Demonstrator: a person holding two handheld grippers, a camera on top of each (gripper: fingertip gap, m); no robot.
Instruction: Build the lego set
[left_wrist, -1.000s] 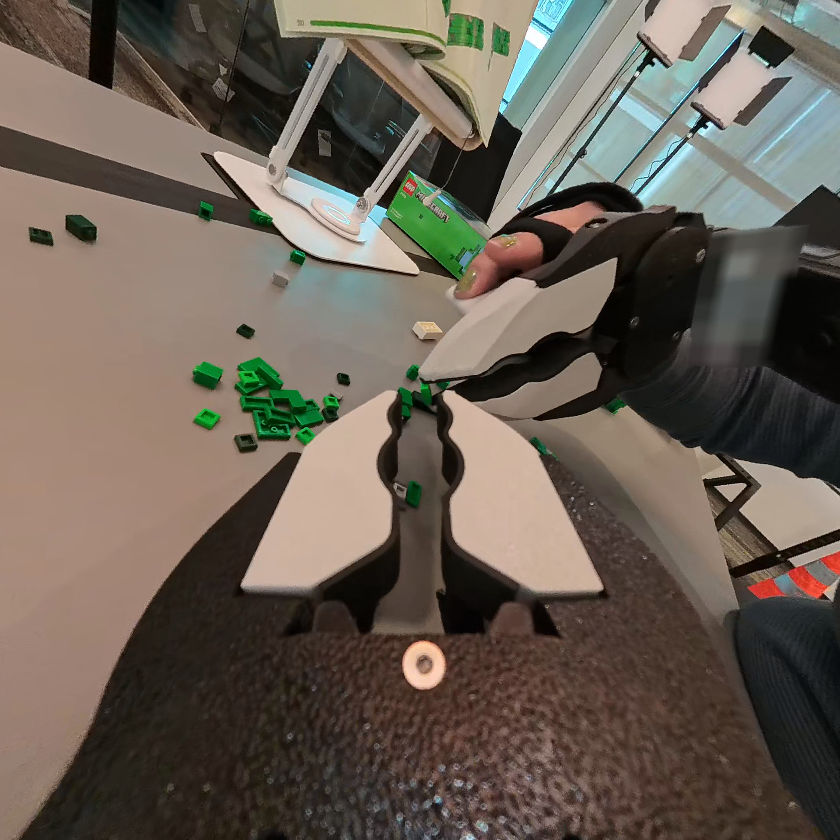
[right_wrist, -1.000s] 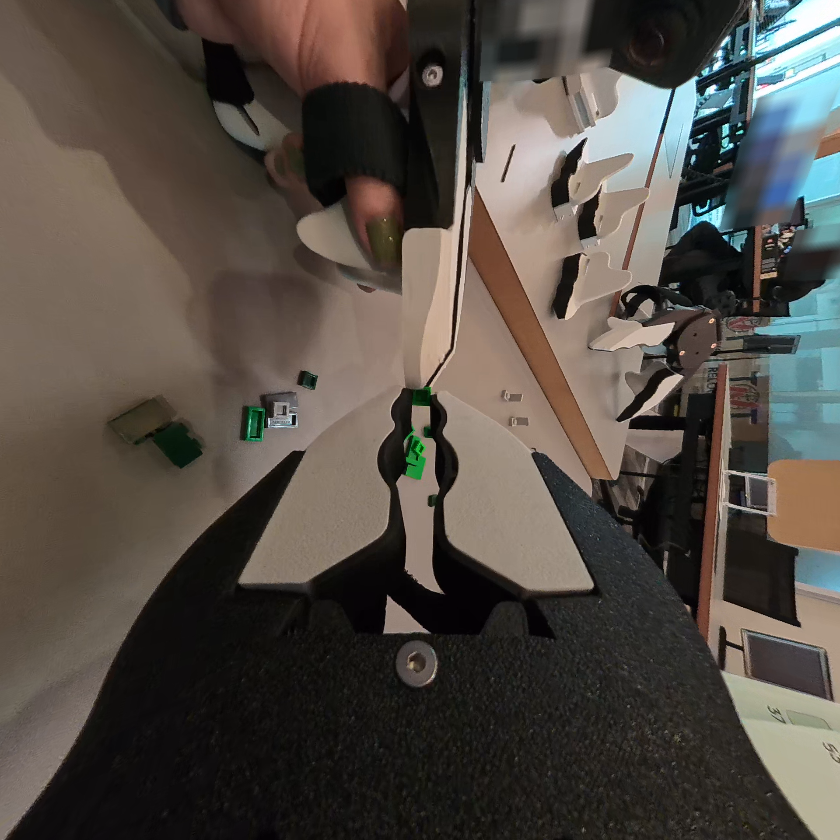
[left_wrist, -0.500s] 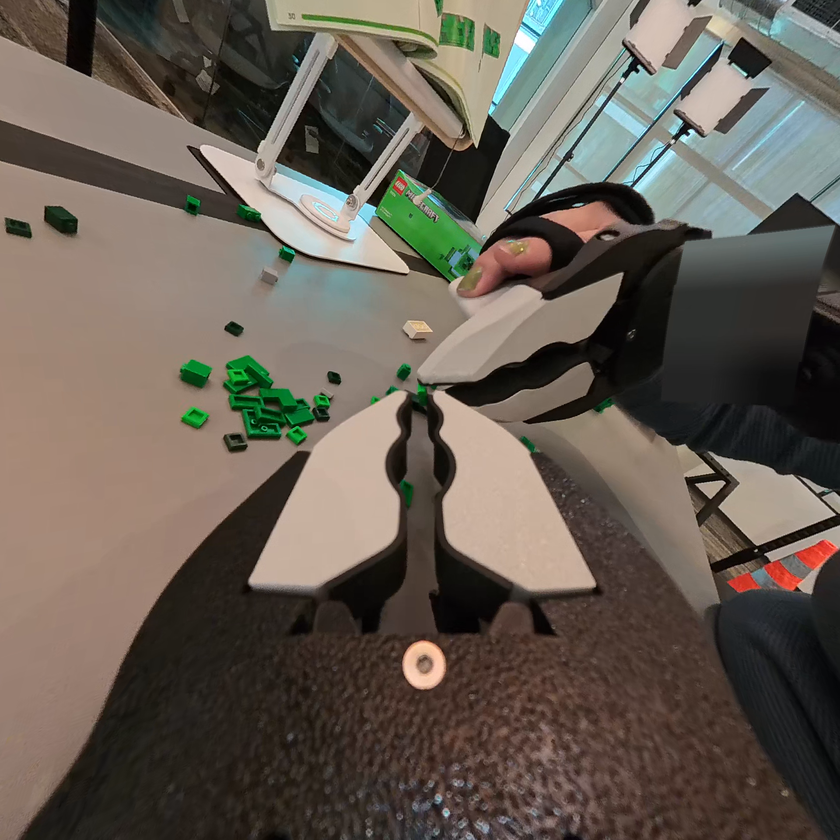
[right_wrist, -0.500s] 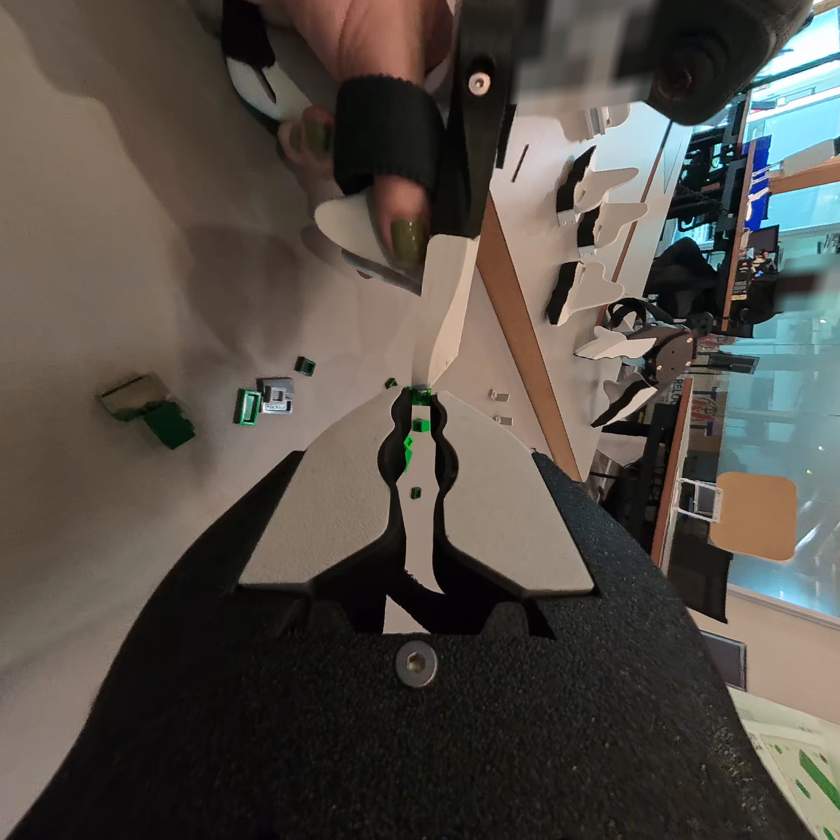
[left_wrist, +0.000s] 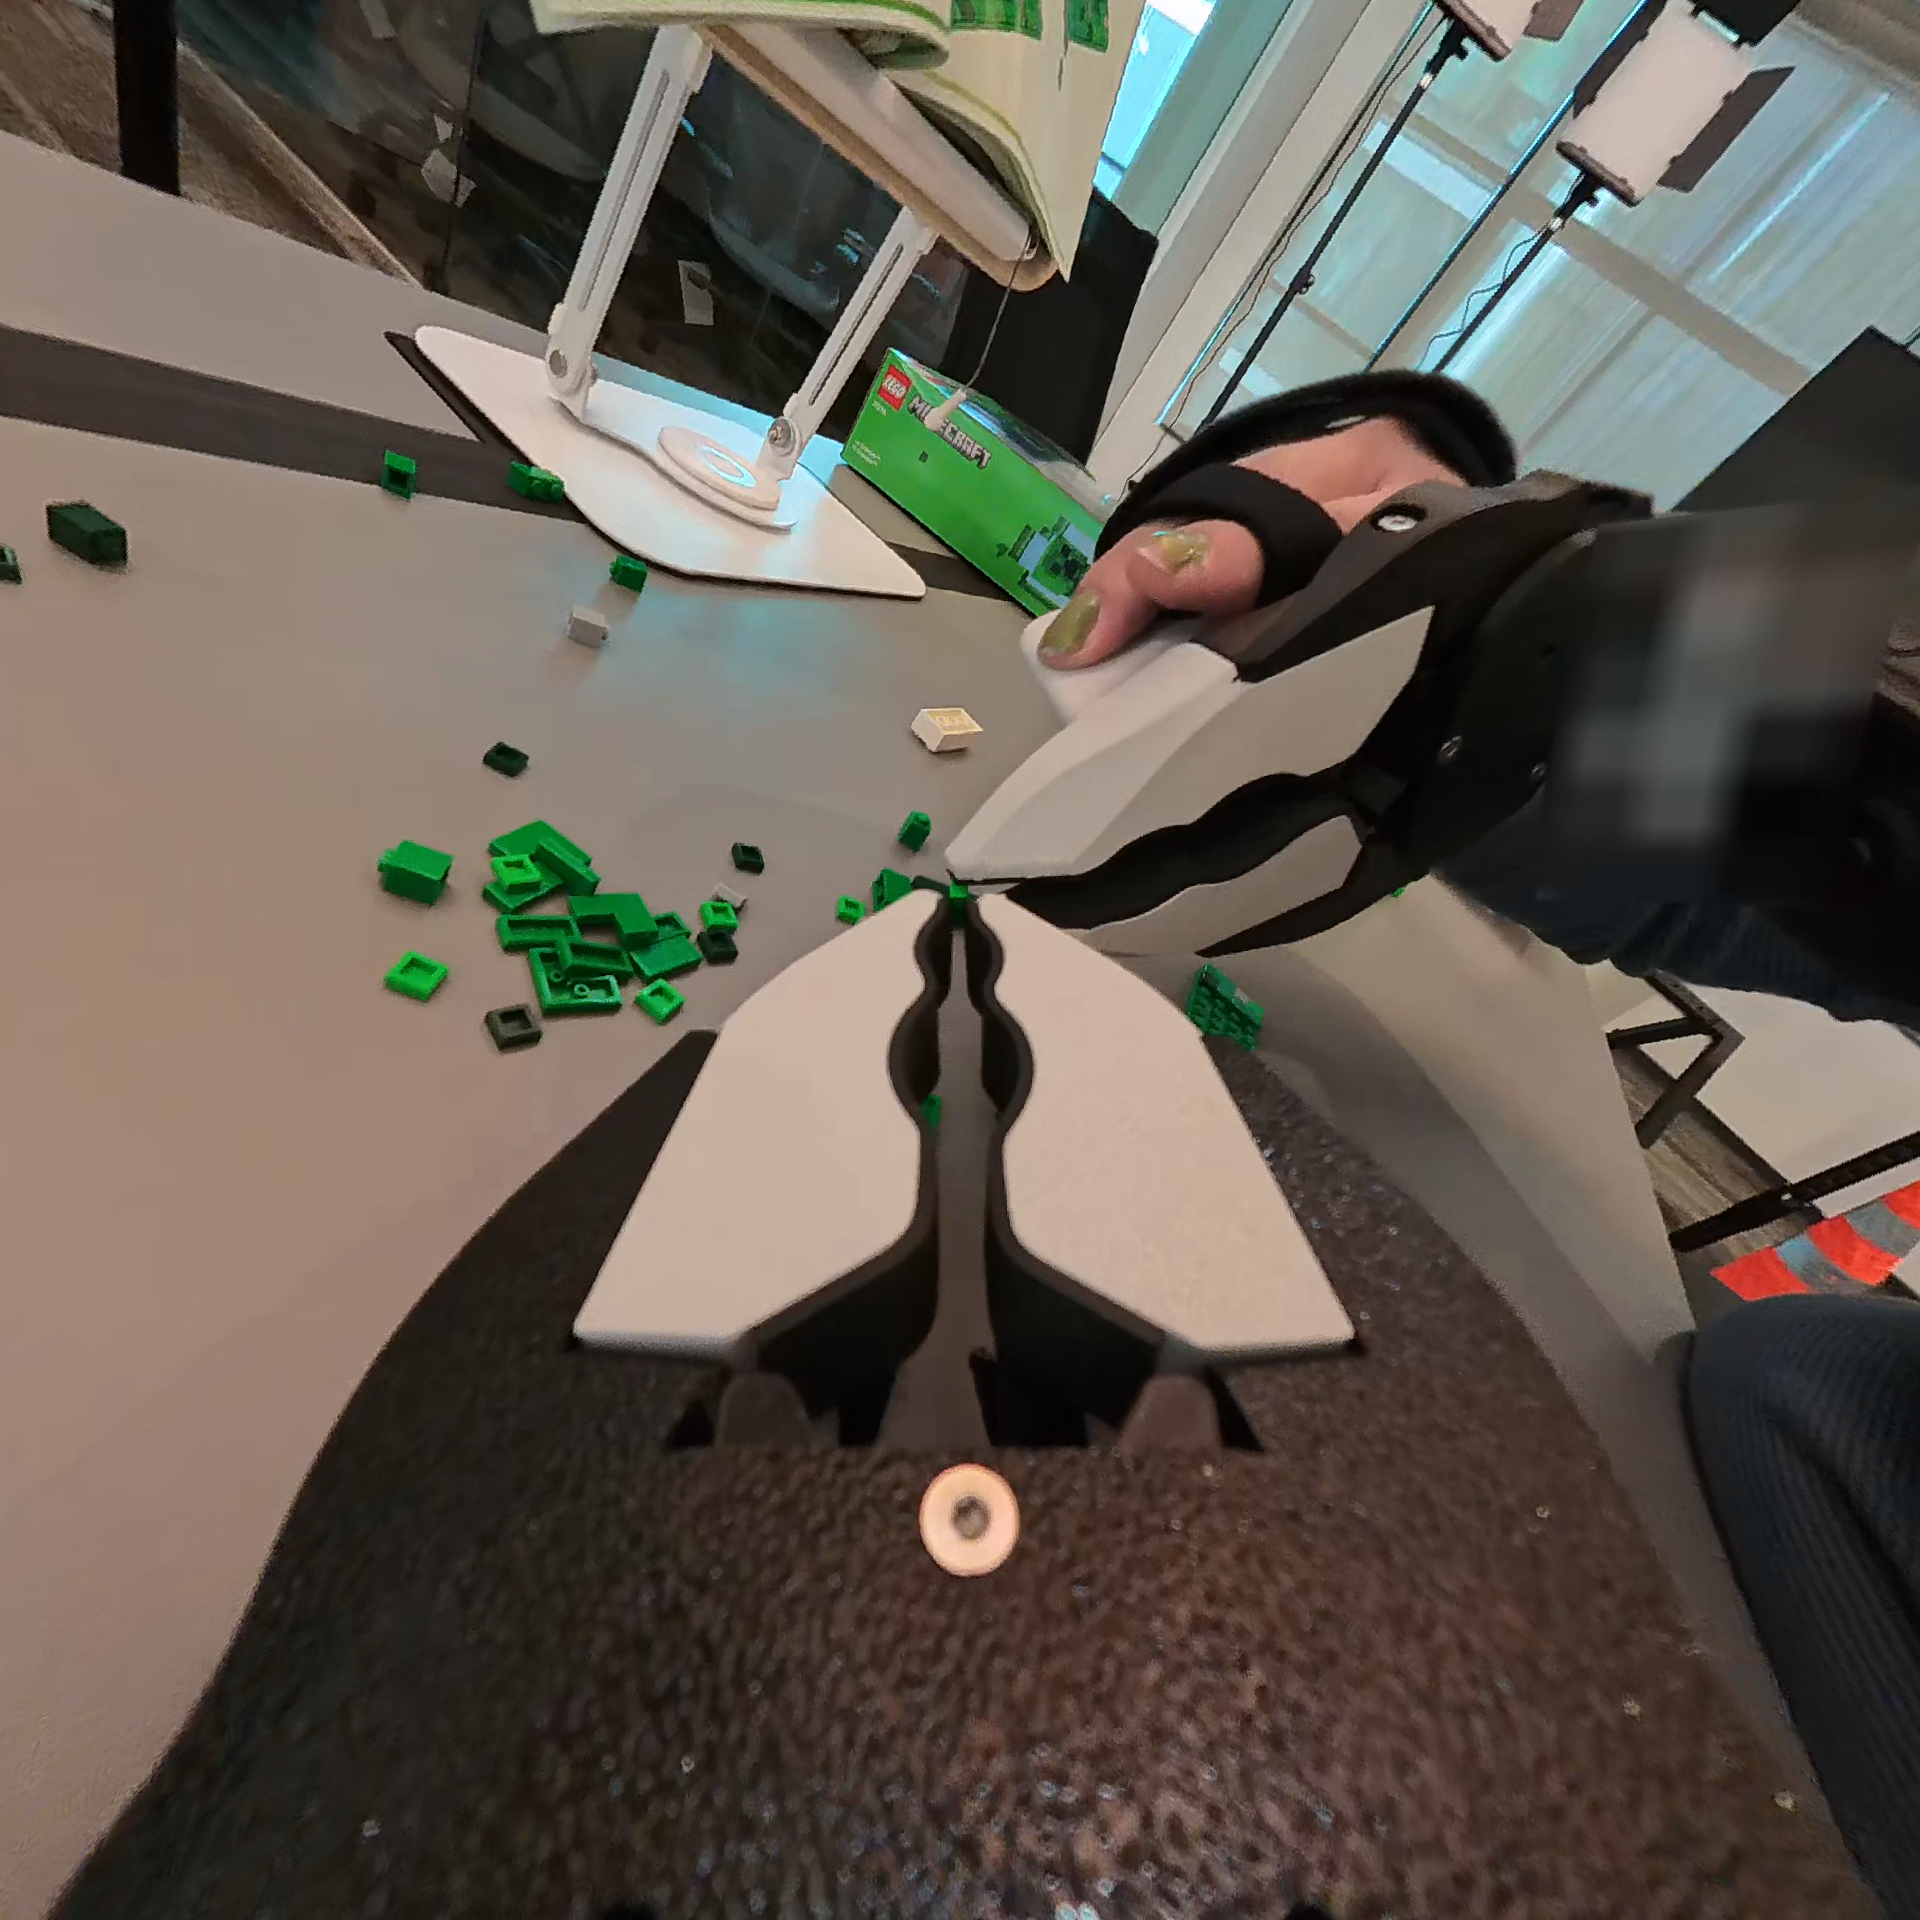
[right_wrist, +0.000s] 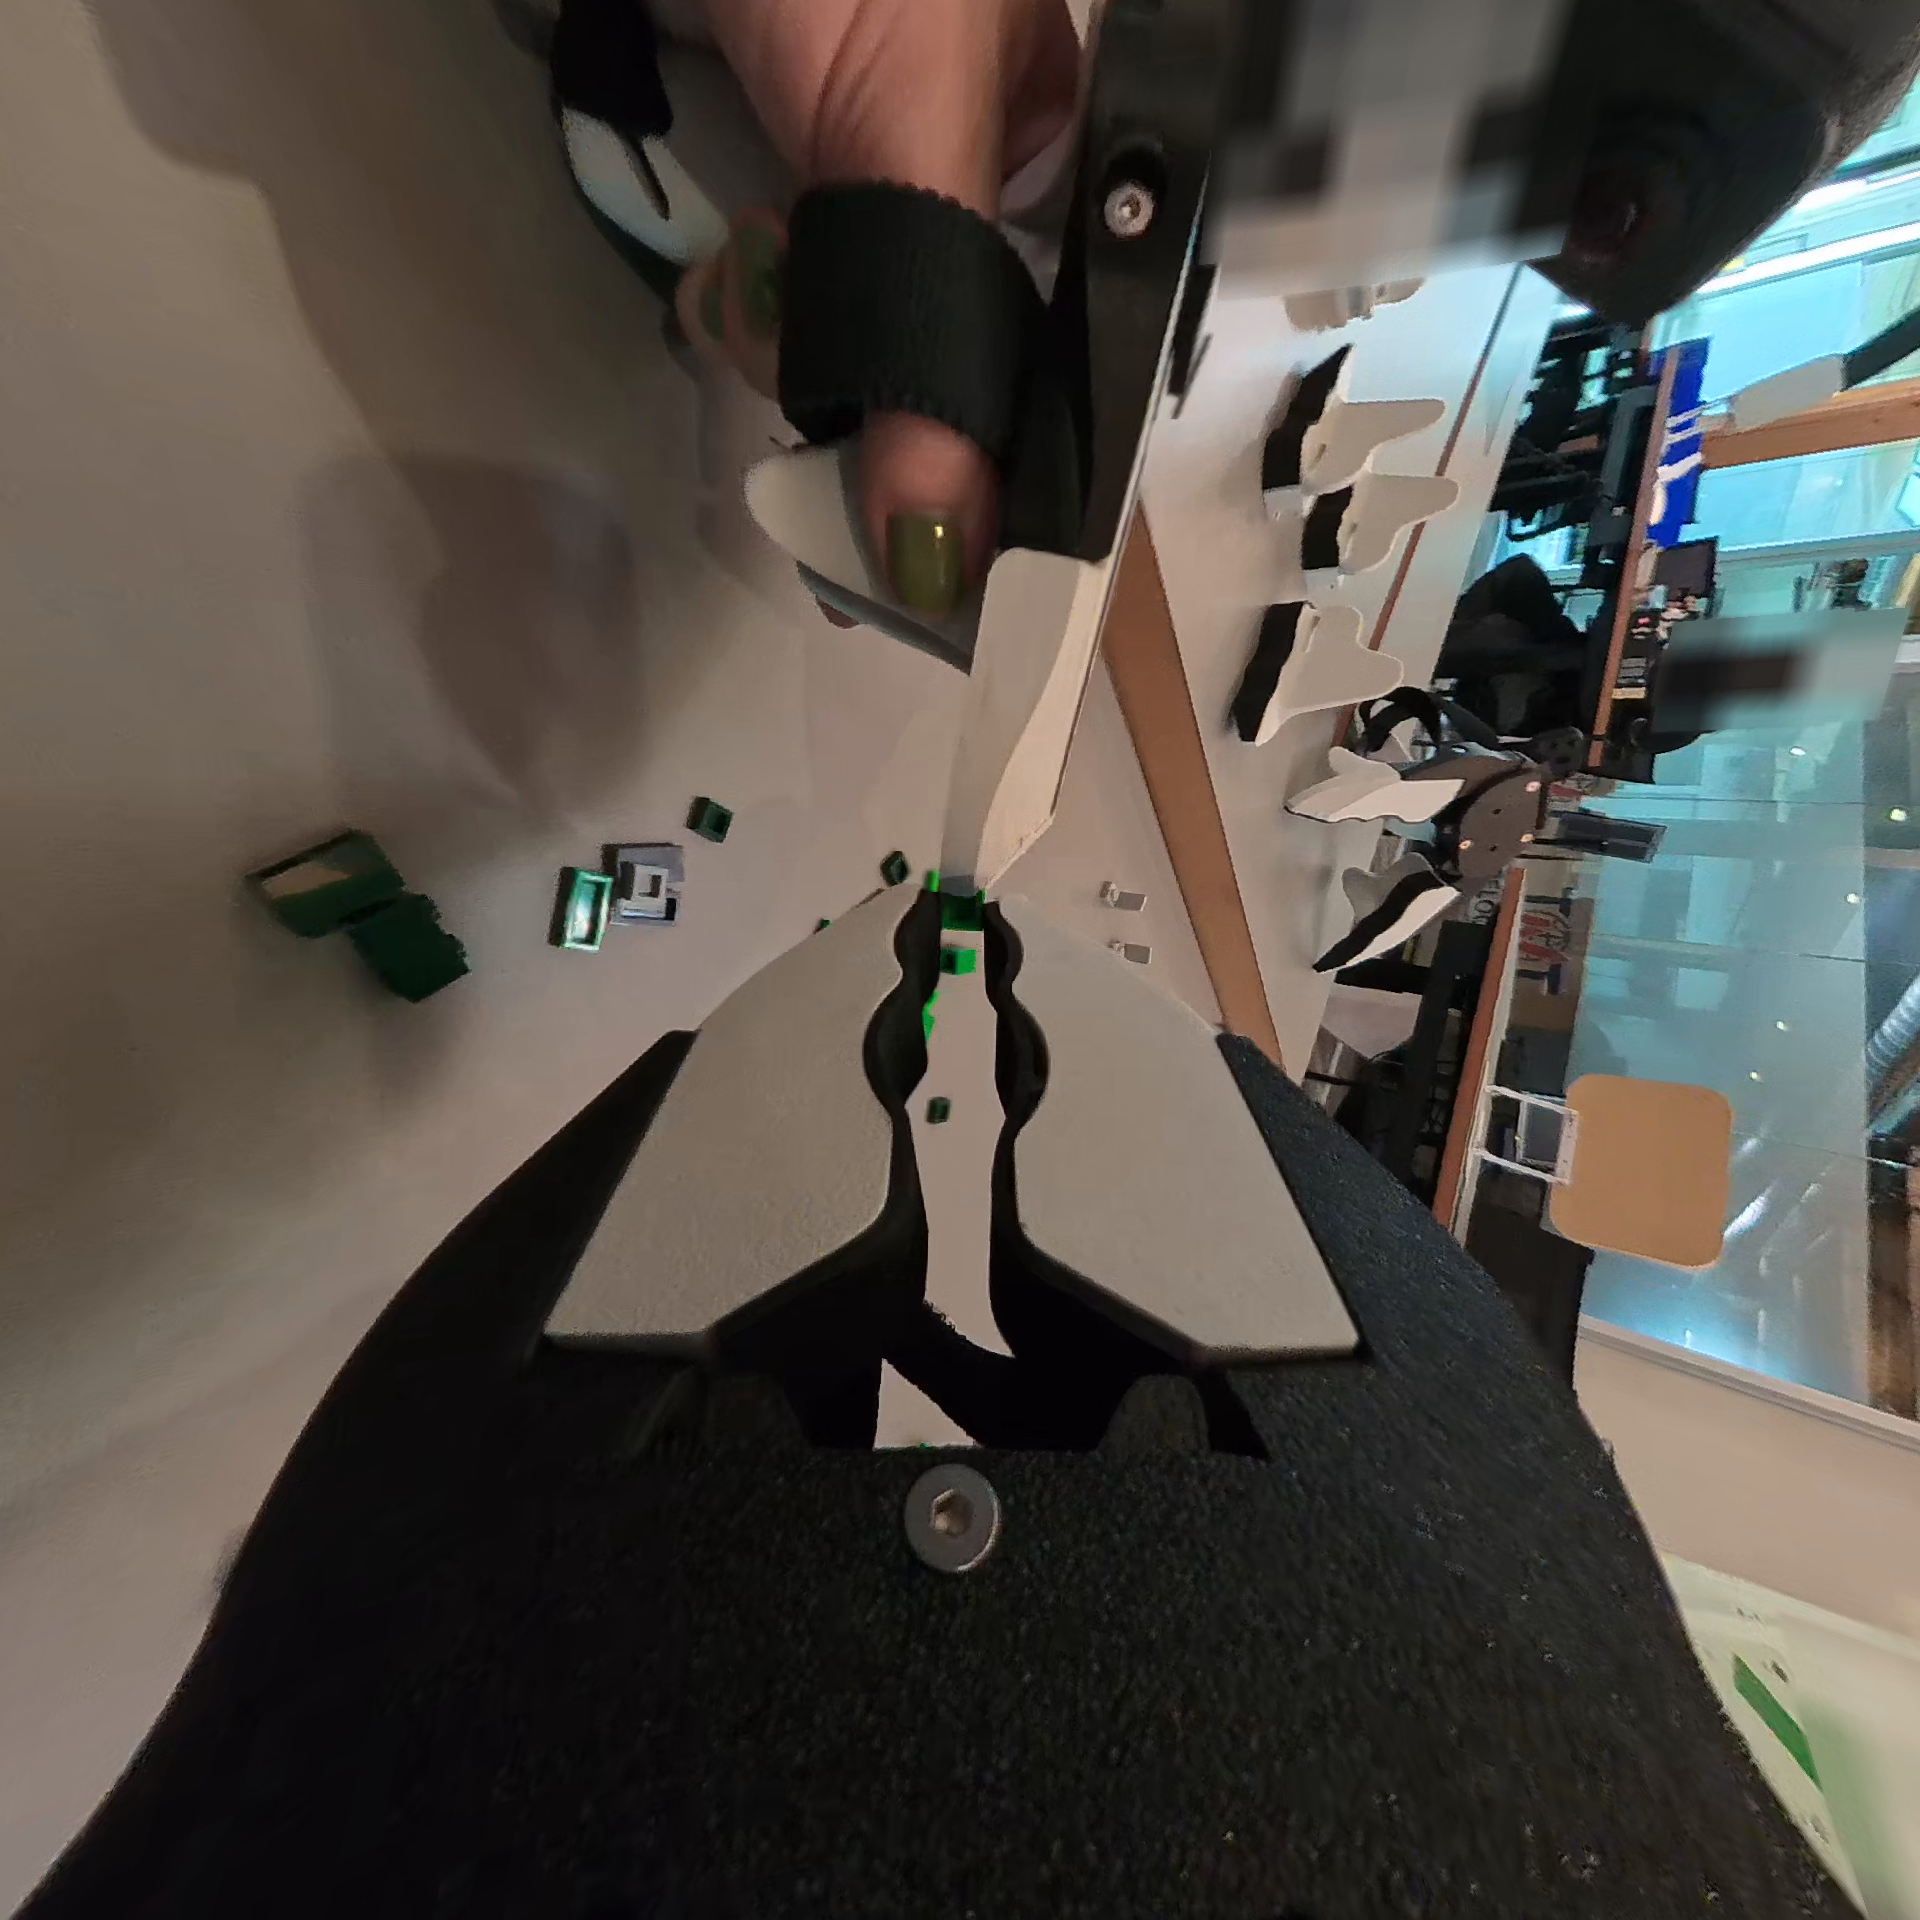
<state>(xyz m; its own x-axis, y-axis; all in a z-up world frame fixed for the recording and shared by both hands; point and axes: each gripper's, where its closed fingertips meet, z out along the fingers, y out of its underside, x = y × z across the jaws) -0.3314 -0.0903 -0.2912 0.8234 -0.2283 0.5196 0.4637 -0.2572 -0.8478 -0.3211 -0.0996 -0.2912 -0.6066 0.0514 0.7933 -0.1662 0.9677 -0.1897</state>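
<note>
We saw the right gripper (right_wrist: 956, 914) pinching a small green brick (right_wrist: 958, 910) at its tips; the left gripper (left_wrist: 958, 902), nearly shut, met that brick and seemed to nip it, above the grey table (left_wrist: 260, 675) beside scattered green pieces (left_wrist: 582, 935).

1. Left side of the left wrist view: bare grey table (left_wrist: 208, 1143) — open room low in the frame.
2. Centre left: a cluster of green bricks (left_wrist: 566, 935) blocks a flat sweep.
3. Upper centre: a white stand (left_wrist: 686, 488) and green box (left_wrist: 966, 468) close the far edge.
4. Centre right: the right gripper (left_wrist: 961, 888) meets the left gripper (left_wrist: 956, 914) tip to tip — no gap between.
</note>
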